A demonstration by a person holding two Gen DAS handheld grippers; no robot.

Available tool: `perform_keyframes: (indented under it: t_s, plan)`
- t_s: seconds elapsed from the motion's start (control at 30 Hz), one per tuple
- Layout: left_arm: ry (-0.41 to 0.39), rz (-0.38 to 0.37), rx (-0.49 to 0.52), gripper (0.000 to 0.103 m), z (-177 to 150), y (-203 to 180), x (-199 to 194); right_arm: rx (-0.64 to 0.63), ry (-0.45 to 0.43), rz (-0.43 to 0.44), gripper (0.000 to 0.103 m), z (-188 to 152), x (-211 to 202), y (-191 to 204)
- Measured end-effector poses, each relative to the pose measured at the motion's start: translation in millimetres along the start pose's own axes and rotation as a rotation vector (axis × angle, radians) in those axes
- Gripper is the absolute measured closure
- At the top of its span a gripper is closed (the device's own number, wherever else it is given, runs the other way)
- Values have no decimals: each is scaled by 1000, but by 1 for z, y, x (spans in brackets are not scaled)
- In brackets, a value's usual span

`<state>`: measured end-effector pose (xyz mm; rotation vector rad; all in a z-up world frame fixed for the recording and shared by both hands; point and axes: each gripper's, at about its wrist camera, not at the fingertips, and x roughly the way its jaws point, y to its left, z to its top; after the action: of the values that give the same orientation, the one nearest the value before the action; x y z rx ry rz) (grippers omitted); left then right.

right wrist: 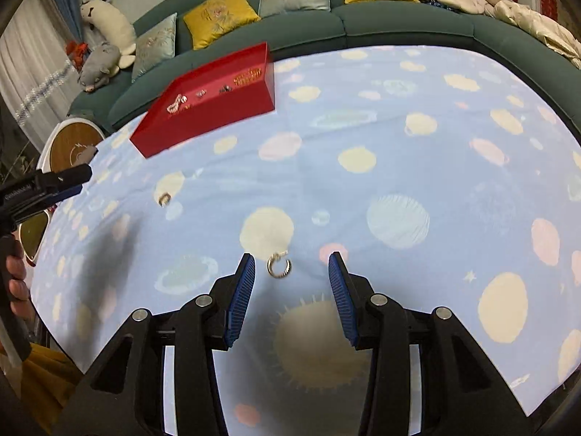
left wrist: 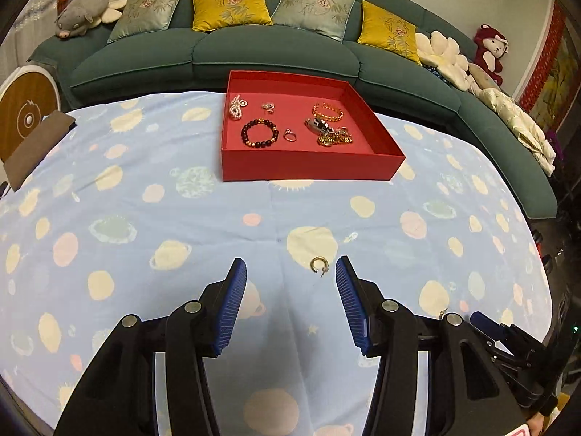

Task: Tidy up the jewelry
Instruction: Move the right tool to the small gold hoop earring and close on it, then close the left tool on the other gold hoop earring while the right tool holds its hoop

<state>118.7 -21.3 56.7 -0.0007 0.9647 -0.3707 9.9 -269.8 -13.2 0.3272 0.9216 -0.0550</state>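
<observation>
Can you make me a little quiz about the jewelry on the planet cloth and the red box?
1. True or false: the gold hoop earring lies inside the red box.
2. Which bracelet sits nearer the box's front wall: the dark bead bracelet or the gold chain bracelet?
3. Is the right gripper open or shut around the silver hoop earring?

Key: 1 false, it lies on the cloth. 2 dark bead bracelet. 3 open.

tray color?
Red tray, inside and out; clearest in the left wrist view.
</observation>
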Motion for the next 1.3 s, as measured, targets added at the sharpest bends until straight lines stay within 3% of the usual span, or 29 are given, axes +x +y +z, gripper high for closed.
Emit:
perform_keyframes:
  t_s: [0.3, 0.6, 0.97, 1.17, 1.3]
  plan:
    - [29, 38, 47, 53, -18, -2, 15, -96, -27, -35, 63, -8, 12, 15]
    - [52, 42, 46, 53, -18, 1, 24, -170, -28, -99, 83, -10, 22, 26]
    - [100, -5, 37, 53, -16, -17, 63, -71, -73, -22, 87, 8, -3, 22]
    - [53, 46, 111, 53, -12, -34, 82, -51, -106, 10, 87, 17, -16, 23]
    - [53, 59, 133, 62, -14, -39, 94, -33, -107, 16, 87, 19, -16, 18]
